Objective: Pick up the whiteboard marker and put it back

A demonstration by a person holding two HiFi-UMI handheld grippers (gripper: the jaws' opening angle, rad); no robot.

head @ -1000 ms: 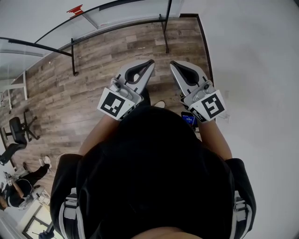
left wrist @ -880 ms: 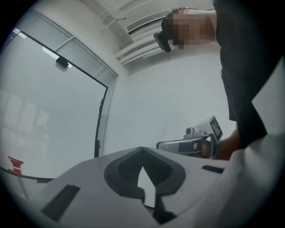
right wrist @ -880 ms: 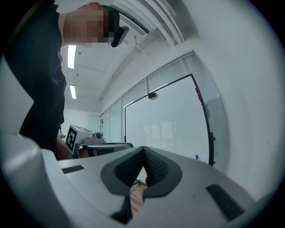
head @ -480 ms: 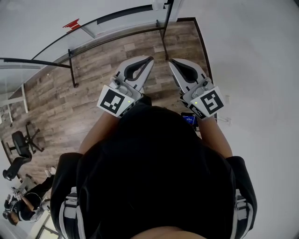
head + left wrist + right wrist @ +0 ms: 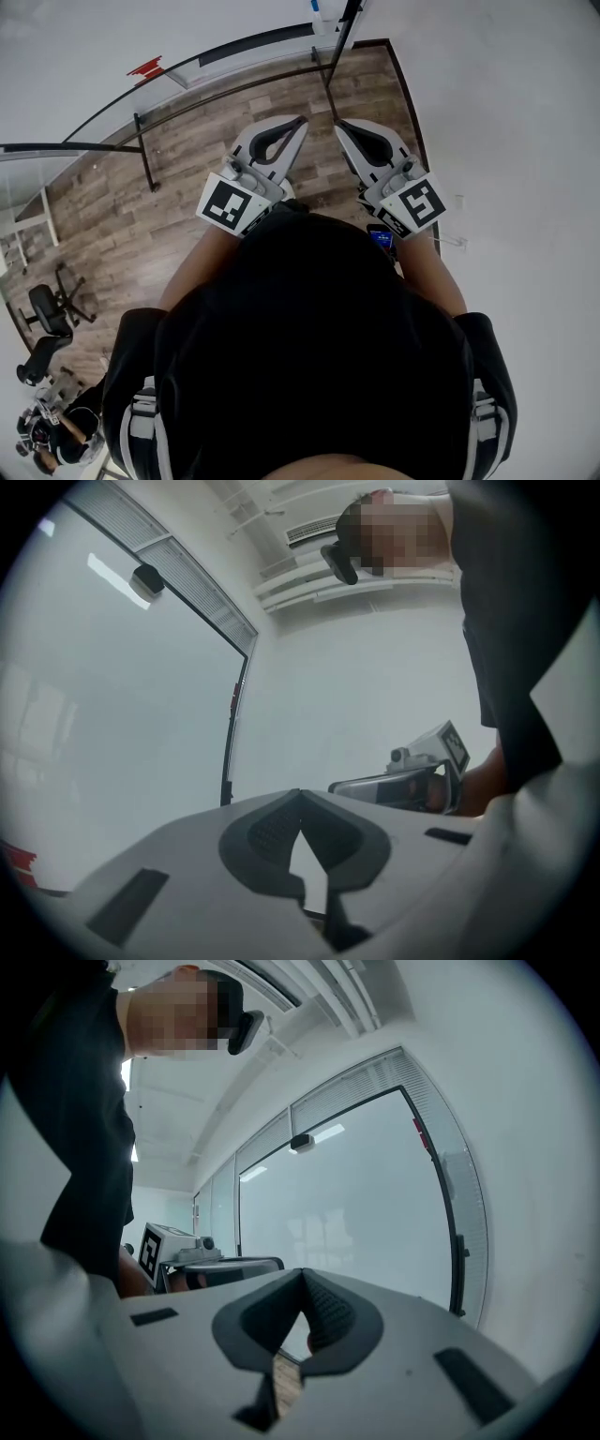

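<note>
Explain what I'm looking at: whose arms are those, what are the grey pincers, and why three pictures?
No robot here: a person in a black shirt holds a two-jaw tool in each hand. The head view comes from a camera on their head, looking down past the left gripper and right gripper to a wooden floor. The other two pictures come from cameras riding on each gripper, looking along its jaws toward a glass wall. Both pairs of jaws are closed with nothing between them, so nothing is held.
</note>
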